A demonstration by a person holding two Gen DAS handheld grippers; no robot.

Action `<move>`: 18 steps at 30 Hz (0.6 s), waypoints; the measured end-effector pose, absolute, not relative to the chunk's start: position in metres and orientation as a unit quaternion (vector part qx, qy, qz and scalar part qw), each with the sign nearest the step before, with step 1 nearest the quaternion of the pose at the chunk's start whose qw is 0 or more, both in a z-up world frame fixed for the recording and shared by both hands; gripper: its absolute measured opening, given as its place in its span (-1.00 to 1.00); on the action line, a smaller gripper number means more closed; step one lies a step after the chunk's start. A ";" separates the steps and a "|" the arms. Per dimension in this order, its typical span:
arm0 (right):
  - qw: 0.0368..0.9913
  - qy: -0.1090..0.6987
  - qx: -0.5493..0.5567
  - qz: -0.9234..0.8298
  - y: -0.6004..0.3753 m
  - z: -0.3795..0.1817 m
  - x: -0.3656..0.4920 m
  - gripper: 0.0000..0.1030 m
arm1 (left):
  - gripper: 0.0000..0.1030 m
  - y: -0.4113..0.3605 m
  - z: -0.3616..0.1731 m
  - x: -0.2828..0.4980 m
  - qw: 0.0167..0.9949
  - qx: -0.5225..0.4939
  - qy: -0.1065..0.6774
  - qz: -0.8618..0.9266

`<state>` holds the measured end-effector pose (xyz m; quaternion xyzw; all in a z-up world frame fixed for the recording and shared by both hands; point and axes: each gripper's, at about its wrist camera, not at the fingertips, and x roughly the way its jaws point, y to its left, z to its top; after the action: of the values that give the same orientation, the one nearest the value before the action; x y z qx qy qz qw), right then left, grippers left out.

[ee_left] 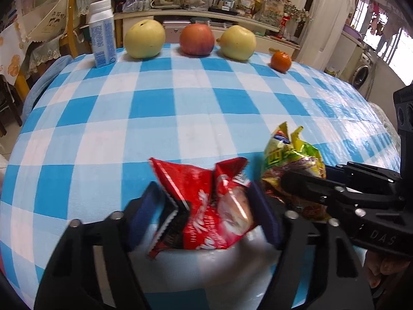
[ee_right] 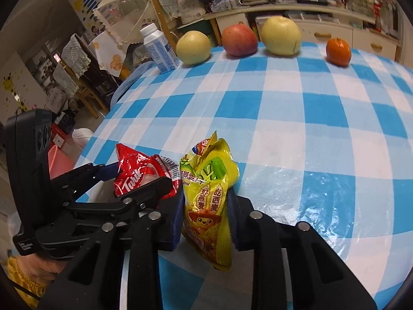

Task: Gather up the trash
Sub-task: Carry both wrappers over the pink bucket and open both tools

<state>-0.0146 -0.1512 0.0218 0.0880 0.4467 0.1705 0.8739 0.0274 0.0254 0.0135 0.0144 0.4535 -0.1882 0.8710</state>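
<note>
A crumpled red snack wrapper (ee_left: 185, 178) sits between the blue pads of my left gripper (ee_left: 206, 206), which is shut on it just above the checked tablecloth (ee_left: 160, 108). Right beside it, my right gripper (ee_right: 206, 201) is shut on a yellow-green snack wrapper (ee_right: 204, 222) that stands upright between its pads. From the left wrist camera the yellow wrapper (ee_left: 291, 155) shows to the right, with the right gripper (ee_left: 296, 191) clamped on it. In the right wrist view the left gripper (ee_right: 134, 178) and the red wrapper (ee_right: 134, 165) are at the left.
Along the table's far edge stand a white-and-blue milk carton (ee_left: 102, 33), a yellow pear (ee_left: 144, 38), a red apple (ee_left: 196, 39), a second yellow pear (ee_left: 238, 41) and an orange (ee_left: 280, 61). Cluttered shelves lie behind. A hand (ee_right: 38, 266) holds the left gripper's handle.
</note>
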 end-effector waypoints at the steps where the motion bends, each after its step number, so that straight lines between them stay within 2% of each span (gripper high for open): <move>1: 0.877 0.444 0.082 0.168 -0.151 0.023 -0.016 -0.45 | 0.28 0.024 0.013 0.026 0.872 0.016 0.452 -0.186; 4: 0.881 0.438 0.080 0.160 -0.153 0.024 -0.019 -0.48 | 0.20 0.027 0.014 0.024 0.875 0.006 0.448 -0.186; 6: 0.885 0.431 0.081 0.155 -0.157 0.027 -0.021 -0.49 | 0.04 0.031 0.016 0.024 0.877 -0.003 0.445 -0.184; 8: 0.890 0.423 0.081 0.150 -0.159 0.031 -0.023 -0.49 | -0.02 0.036 0.018 0.023 0.876 -0.015 0.445 -0.184; 18: 0.906 0.390 0.071 0.148 -0.153 0.047 -0.038 -0.50 | -0.15 0.061 0.027 0.019 0.881 -0.060 0.433 -0.181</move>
<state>-0.0383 -0.1528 0.0471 0.0715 0.3898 0.1478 0.9061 0.0186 0.0607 0.0271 -0.0600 0.4328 -0.1811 0.8811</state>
